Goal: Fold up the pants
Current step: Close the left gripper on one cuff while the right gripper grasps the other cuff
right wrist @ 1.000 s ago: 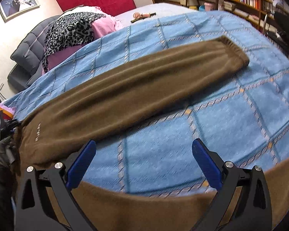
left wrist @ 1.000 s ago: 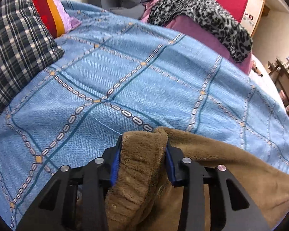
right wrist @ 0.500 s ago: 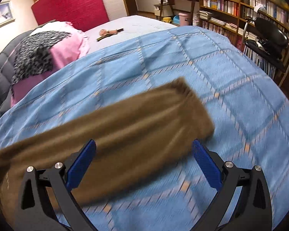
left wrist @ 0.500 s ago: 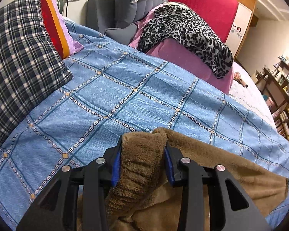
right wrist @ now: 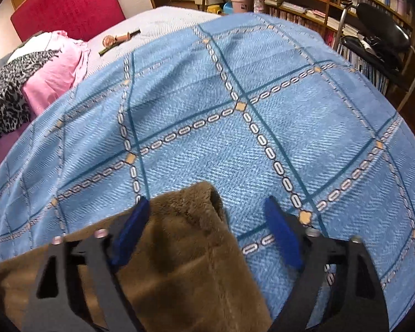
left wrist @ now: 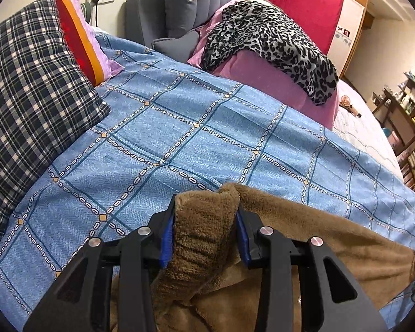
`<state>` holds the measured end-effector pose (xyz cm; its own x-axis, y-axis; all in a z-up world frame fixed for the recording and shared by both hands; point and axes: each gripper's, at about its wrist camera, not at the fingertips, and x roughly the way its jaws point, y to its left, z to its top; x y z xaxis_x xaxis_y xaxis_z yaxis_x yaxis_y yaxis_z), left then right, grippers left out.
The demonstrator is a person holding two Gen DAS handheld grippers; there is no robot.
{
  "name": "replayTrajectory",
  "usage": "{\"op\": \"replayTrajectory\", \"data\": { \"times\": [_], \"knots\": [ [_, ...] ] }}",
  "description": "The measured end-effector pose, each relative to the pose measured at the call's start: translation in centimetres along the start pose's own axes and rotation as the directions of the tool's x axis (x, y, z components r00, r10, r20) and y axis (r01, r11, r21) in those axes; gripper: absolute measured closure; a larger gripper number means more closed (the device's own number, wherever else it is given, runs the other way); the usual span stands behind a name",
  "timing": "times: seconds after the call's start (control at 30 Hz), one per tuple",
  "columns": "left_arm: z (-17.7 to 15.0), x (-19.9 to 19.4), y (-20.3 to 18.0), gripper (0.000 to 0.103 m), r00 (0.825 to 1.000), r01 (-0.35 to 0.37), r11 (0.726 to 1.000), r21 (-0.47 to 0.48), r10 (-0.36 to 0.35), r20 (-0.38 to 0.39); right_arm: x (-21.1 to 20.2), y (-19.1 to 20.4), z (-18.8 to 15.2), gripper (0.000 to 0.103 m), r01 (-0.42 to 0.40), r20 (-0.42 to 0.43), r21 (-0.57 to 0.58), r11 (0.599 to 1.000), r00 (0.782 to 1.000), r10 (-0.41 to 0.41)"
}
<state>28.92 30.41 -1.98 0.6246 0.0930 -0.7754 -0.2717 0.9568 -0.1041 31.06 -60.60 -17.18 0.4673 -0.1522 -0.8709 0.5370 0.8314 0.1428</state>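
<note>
Left tongs (left wrist: 206, 221) pinch a bunched fold of the brown fleece pants (left wrist: 304, 229); right tongs (right wrist: 207, 221), just closing, stand apart astride the cuff (right wrist: 196, 202), on the blue checked bedspread (right wrist: 262, 110)

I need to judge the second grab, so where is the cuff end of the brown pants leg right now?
In the right wrist view the cuff lies on the blue bedspread, low and left of centre, between the right tongs.

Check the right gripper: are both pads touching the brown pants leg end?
Apart on one side. The right wrist view shows the right gripper closing over the pants, but blue bedspread shows between the cuff and one pad.
</note>
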Motion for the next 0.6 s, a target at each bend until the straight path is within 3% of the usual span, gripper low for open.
{"op": "replayTrajectory", "data": {
  "times": [0.07,0.13,0.23,0.6],
  "knots": [
    [0.0,-0.1,-0.3,0.066,1.000,-0.001,1.000,0.005,0.001,-0.001,0.7,0.1,0.1,0.047,-0.006,-0.014,-0.016,1.000,1.000,0.006],
    [0.0,-0.3,-0.4,0.066,1.000,-0.005,1.000,0.006,0.005,-0.001,0.6,0.4,0.3,0.074,-0.011,-0.006,-0.028,1.000,1.000,0.011],
    [0.2,-0.5,-0.1,0.066,1.000,0.005,1.000,-0.010,-0.005,0.000,-0.8,0.8,0.6,0.080,-0.001,0.024,-0.035,0.999,1.000,0.002],
    [0.0,-4.5,3.5,0.067,0.996,0.089,0.989,-0.116,-0.085,0.040,-11.4,-1.3,-1.7,0.081,-0.041,0.183,-0.036,0.999,0.982,0.047]
  ]
}}
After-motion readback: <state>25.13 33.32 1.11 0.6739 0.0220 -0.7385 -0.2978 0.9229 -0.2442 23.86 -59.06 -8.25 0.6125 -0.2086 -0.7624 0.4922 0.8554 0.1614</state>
